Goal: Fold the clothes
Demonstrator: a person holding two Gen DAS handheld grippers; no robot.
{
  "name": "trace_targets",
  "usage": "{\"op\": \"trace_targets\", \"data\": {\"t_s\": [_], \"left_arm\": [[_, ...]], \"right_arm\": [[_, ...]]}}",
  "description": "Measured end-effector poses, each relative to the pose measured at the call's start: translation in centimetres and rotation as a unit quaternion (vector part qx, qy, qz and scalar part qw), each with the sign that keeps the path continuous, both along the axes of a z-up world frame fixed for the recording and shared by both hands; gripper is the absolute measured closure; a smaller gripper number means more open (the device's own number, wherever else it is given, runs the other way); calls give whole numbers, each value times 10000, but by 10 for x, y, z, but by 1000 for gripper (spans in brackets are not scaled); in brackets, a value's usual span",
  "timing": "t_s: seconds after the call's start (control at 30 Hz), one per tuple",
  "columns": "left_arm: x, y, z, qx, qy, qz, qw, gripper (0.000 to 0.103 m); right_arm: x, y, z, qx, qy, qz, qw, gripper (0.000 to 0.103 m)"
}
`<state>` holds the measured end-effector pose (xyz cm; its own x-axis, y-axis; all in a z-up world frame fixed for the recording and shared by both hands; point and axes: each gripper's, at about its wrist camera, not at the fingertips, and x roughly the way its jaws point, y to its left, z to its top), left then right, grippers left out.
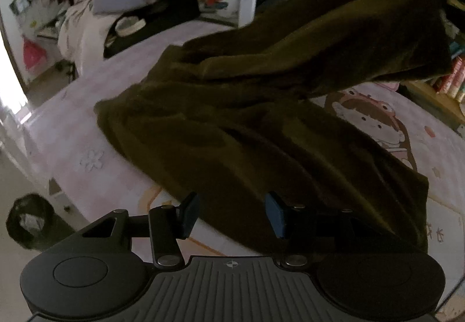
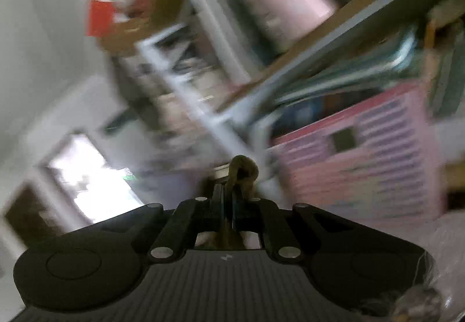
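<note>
Right wrist view: motion blur smears the shelving [image 2: 221, 83] and the pink slatted box [image 2: 369, 153] beside it; their contents cannot be read. Only a small knot of the olive garment [image 2: 242, 169] shows above the right gripper [image 2: 228, 199], the rest lying out of frame. Left wrist view: the garment [image 1: 247, 130] hides much of the cartoon print [image 1: 375, 118] on the pink bedsheet [image 1: 75, 144]; its raised end leaves the frame's right edge. Clutter beyond the garment is too dim to identify.
</note>
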<state>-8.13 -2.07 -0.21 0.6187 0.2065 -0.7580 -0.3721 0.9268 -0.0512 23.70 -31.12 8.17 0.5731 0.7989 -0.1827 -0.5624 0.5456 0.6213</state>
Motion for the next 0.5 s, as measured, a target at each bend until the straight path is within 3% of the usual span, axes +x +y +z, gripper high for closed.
{"op": "trace_targets", "data": {"t_s": [0.1, 0.13, 0.17, 0.2, 0.37, 0.5], "left_arm": [[-3, 3, 1, -3, -9, 75, 10000, 52], [-3, 4, 1, -8, -8, 102, 9999, 52], [-3, 4, 1, 0, -15, 122, 9999, 52], [-5, 5, 1, -2, -25, 137, 9999, 52], [-1, 9, -6, -133, 91, 186, 9997, 52], [6, 4, -7, -125, 124, -38, 9998, 52]], "right_arm": [[34, 14, -23, -1144, -40, -927, 9891, 95], [42, 16, -35, -1491, 34, -1096, 9827, 85], [41, 13, -46, -1669, 197, -1105, 9796, 63], [41, 9, -57, -1846, 361, -1113, 9758, 57], [38, -6, -112, -2714, 1172, -1145, 9484, 56], [9, 6, -135, -3143, 1256, -814, 9374, 57]]}}
